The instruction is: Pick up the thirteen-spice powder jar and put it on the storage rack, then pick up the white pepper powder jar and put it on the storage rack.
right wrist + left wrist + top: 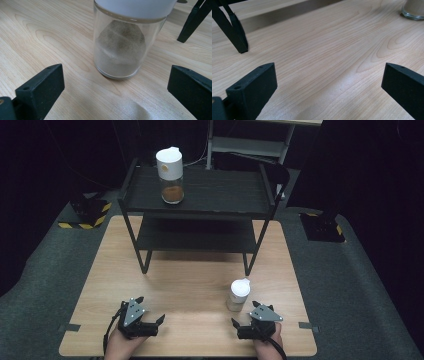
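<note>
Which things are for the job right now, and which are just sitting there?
For the job:
- small jar of pale powder, just ahead of the open right claw
- right claw

Just sitting there:
- big jar of brown powder on the black shelf
- open left claw

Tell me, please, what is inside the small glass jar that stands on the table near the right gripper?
The small glass jar holds a pale, sandy powder, piled unevenly against the glass. Its white lid covers the top, so what lies under the lid cannot be seen. The right gripper is open, not touching it.
</note>
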`<state>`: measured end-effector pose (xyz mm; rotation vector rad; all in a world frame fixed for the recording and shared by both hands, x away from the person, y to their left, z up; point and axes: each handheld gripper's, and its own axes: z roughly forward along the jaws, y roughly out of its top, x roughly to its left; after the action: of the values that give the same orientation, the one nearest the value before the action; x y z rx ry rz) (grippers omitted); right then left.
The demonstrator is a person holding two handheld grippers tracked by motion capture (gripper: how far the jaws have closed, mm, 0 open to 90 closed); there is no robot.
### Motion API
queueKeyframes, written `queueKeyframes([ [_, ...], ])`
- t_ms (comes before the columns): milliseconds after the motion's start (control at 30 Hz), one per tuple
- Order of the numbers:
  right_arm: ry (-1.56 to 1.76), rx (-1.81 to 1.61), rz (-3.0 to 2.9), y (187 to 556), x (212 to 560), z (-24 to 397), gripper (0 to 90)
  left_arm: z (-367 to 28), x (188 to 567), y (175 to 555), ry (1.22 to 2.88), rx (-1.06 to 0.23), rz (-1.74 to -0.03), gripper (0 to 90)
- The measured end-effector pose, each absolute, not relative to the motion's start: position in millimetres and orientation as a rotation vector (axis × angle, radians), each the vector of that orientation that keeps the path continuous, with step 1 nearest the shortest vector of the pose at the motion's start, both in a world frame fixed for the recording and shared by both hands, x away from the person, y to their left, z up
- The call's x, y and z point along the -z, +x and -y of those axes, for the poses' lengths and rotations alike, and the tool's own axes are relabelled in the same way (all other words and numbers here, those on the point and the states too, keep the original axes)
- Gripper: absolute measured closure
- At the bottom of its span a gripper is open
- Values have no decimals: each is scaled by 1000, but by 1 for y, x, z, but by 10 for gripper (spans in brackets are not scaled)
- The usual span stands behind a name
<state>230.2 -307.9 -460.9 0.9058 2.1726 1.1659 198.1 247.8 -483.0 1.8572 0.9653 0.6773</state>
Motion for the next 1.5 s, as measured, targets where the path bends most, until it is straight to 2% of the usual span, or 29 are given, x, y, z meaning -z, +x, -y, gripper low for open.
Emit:
queueKeyframes([
  [767,949,-1197,-2055,215,470,308,3,-248,482,200,1882,-677,-928,4],
  [1200,918,-1241,-1970,198,464,314,1,-249,482,198,1895,-673,-906,5],
  [1500,960,-1271,-1948,200,466,309,1,-250,482,199,1901,-671,-892,5],
])
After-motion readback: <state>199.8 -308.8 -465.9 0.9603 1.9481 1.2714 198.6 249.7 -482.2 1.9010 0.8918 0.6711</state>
